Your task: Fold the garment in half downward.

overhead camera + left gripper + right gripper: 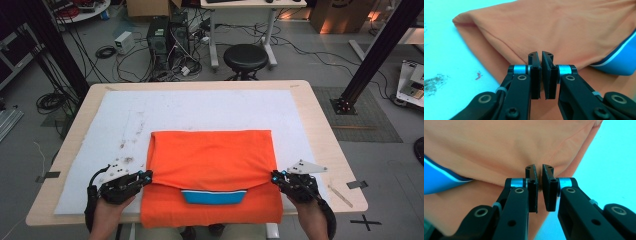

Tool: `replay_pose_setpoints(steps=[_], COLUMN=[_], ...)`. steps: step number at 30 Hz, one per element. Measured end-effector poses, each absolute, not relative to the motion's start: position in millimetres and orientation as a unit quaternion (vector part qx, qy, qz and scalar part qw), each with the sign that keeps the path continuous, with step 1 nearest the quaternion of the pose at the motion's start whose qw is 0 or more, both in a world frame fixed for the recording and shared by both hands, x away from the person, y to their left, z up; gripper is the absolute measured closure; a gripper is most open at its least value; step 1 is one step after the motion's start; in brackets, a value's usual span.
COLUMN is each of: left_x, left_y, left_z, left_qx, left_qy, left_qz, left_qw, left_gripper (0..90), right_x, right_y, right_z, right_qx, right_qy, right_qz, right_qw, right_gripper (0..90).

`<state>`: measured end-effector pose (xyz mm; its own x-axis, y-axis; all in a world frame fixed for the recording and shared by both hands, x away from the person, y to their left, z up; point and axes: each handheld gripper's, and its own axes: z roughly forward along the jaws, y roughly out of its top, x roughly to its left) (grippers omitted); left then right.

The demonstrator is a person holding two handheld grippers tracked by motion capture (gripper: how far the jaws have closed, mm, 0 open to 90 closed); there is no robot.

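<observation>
You've got both tools, left (146,175) and right (274,176), pinching the shirt (212,155) fold's side edges, ready to fold it evenly.

A wooden table (320,130) with a pale top and rounded corners carries everything. A white sheet (210,107) covers most of it, leaving bare wood along the edges from 3 o'clock round to 9 o'clock. The sheet is smudged with dark specks (131,145) toward 9 o'clock. An orange shirt (212,160) lies folded on the sheet at about 6 o'clock, its near part hanging over the table's front edge; a blue collar (214,196) with a white stripe shows under the folded-over layer. A thin pale stick (340,195) rests on the bare wood at 4 o'clock.
</observation>
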<state>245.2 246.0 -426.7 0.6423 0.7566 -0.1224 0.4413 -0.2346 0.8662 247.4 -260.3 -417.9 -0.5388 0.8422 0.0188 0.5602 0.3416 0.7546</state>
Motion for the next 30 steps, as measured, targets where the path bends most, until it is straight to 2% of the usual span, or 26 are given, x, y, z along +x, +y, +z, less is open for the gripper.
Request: replay_pose_setpoints(steps=[15, 16, 18, 20, 22, 24, 30], left_x=[218, 220, 226, 234, 247, 259, 303], left_y=[254, 255, 257, 259, 260, 260, 260], left_z=[-427, -428, -427, -423, -418, -413, -404], left_qx=[0.783, 0.781, 0.77, 0.756, 0.745, 0.742, 0.734], left_qy=[0.363, 0.365, 0.379, 0.397, 0.402, 0.4, 0.41], left_qz=[0.126, 0.119, 0.116, 0.127, 0.135, 0.146, 0.154], left_qw=[0.489, 0.493, 0.5, 0.505, 0.515, 0.517, 0.52], left_gripper=[85.0, 81.0, 59.4, 45.1, 44.2, 40.7, 37.2], right_x=[213, 213, 216, 222, 231, 244, 283], right_y=[-265, -266, -268, -270, -272, -273, -281], right_z=[-408, -410, -412, -410, -407, -406, -408], right_qx=[0.419, 0.421, 0.426, 0.434, 0.443, 0.457, 0.495], right_qy=[0.803, 0.803, 0.795, 0.781, 0.769, 0.759, 0.738], right_qz=[0.382, 0.382, 0.392, 0.407, 0.415, 0.412, 0.405], right_qw=[0.187, 0.182, 0.18, 0.188, 0.202, 0.211, 0.217], right_gripper=[83.3, 79.9, 64.2, 55.5, 48.8, 45.6, 40.0])
